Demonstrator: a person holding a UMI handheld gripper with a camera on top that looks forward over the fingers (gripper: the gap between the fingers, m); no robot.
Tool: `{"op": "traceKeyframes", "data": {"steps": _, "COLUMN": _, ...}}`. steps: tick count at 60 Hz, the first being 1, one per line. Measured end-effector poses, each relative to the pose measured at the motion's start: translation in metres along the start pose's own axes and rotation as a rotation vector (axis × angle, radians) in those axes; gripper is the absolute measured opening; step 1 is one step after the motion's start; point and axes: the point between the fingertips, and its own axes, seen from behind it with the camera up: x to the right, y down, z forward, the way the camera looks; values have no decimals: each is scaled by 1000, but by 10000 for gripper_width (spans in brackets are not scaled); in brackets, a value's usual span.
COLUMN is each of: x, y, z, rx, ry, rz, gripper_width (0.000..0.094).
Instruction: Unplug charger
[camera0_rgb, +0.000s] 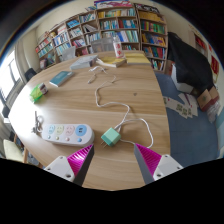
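A small teal charger (110, 135) lies on the wooden table (120, 95), just ahead of my fingers and beside the right end of a white power strip (66, 133). Its prongs look to be out of the strip. A thin white cable (128, 112) runs from the charger and loops across the table toward the far side. My gripper (113, 158) is open and empty, its pink pads (80, 157) spread wide over bare table just short of the charger.
A green object (38, 93) and a teal book (62, 77) lie at the table's left. A pink bottle (117, 48) and a box stand at the far end. Bookshelves (105, 30) line the back wall. A dark chair (185, 58) stands right of the table.
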Motion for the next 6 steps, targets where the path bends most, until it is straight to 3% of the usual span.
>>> {"op": "traceKeyframes", "data": {"steps": 6, "x": 13, "y": 6, "z": -38, "rx": 35, "ry": -32, "rz": 37, "gripper_width": 839}}
